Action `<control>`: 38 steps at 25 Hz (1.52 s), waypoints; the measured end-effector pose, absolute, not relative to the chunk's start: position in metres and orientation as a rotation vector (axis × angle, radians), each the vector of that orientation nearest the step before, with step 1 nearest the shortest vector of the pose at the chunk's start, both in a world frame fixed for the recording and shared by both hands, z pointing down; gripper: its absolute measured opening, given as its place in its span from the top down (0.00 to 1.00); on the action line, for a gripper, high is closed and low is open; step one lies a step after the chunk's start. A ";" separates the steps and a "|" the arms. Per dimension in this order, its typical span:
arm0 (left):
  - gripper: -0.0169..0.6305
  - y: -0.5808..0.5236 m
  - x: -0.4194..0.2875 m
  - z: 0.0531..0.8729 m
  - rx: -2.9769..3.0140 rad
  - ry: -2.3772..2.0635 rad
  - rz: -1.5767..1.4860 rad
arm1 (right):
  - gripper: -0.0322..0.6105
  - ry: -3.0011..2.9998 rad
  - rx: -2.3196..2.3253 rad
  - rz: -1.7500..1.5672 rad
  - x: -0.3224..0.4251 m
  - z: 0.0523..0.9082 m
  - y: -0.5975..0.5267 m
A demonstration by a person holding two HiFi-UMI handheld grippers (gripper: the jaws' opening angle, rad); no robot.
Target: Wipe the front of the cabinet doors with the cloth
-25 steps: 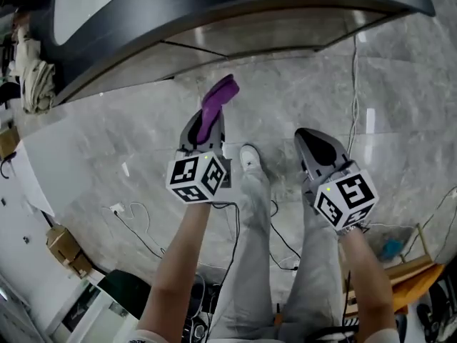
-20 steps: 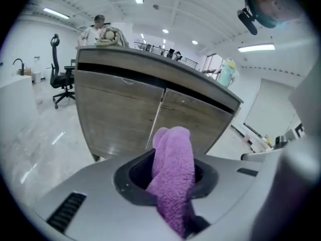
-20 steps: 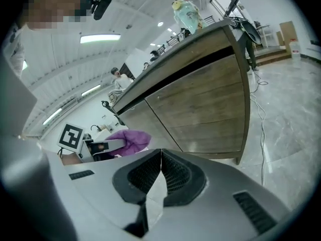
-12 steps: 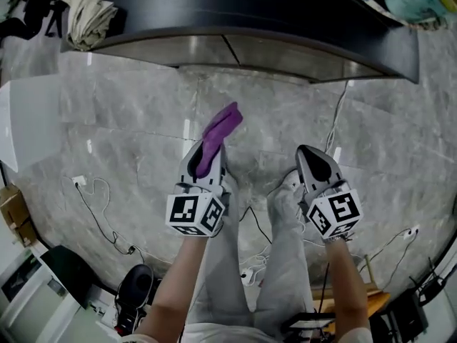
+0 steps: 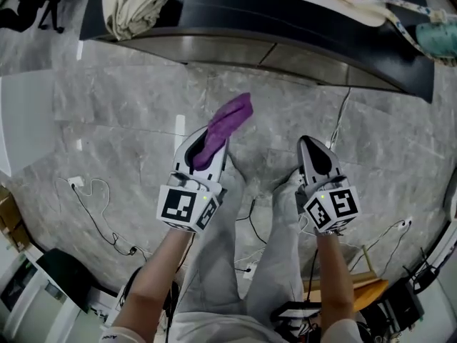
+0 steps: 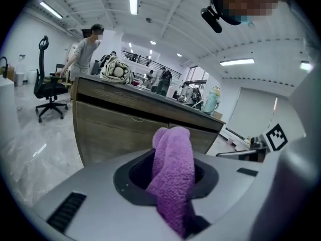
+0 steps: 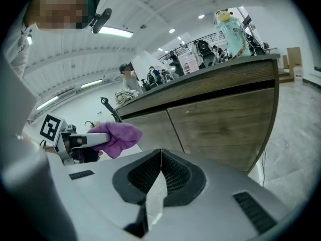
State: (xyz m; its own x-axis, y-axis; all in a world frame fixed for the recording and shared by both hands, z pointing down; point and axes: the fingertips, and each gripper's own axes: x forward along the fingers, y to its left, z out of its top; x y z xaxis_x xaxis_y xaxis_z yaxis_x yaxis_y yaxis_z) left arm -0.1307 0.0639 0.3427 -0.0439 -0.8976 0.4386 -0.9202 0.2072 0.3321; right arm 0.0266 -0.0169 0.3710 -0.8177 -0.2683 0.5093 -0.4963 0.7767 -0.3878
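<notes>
My left gripper (image 5: 211, 140) is shut on a purple cloth (image 5: 227, 123), which sticks out past its tip; the cloth (image 6: 173, 172) fills the jaw opening in the left gripper view. Ahead stands a wooden cabinet (image 6: 123, 134) with two door fronts (image 7: 225, 124) under a dark countertop (image 5: 271, 20). The cloth hangs some way short of the doors, over the floor. My right gripper (image 5: 314, 154) is shut with nothing between its jaws, level with the left one. The right gripper view shows the cloth (image 7: 116, 137) and the left gripper (image 7: 80, 142) at its left.
A beige bundle of fabric (image 5: 132, 6) and a teal bottle (image 5: 439, 31) rest on the countertop. Cables (image 5: 93, 206) trail over the grey marble floor (image 5: 114, 113). A person (image 6: 85, 46) stands by an office chair (image 6: 47, 87) at the cabinet's far end.
The cabinet has come nearer and more square-on in the head view. Both grippers kept their pose, the cloth still held in the left.
</notes>
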 end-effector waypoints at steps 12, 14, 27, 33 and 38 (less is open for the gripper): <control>0.84 0.070 -0.168 0.351 1.740 -1.898 0.122 | 0.91 -2.606 0.446 0.707 -0.048 0.342 0.001; 0.84 0.063 -0.158 0.352 1.751 -1.890 0.138 | 0.91 -2.592 0.447 0.730 -0.040 0.352 -0.001; 0.84 -0.008 -0.110 0.331 1.765 -1.939 0.283 | 0.91 -2.559 0.573 0.797 0.032 0.358 -0.055; 0.84 -0.014 -0.122 0.357 1.846 -1.874 0.311 | 0.91 -2.549 0.717 0.814 0.022 0.375 -0.053; 0.84 0.003 -0.146 0.369 1.981 -1.734 0.321 | 0.91 -2.502 0.836 0.835 -0.016 0.404 -0.018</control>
State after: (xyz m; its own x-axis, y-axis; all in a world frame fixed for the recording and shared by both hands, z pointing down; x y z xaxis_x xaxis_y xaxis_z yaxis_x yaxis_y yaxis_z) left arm -0.1464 0.0029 0.3687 0.1676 -0.8627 0.4771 -0.9763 -0.0778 0.2021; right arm -0.0162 -0.0180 0.4038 -0.7545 -0.4173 0.5065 -0.6379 0.6477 -0.4166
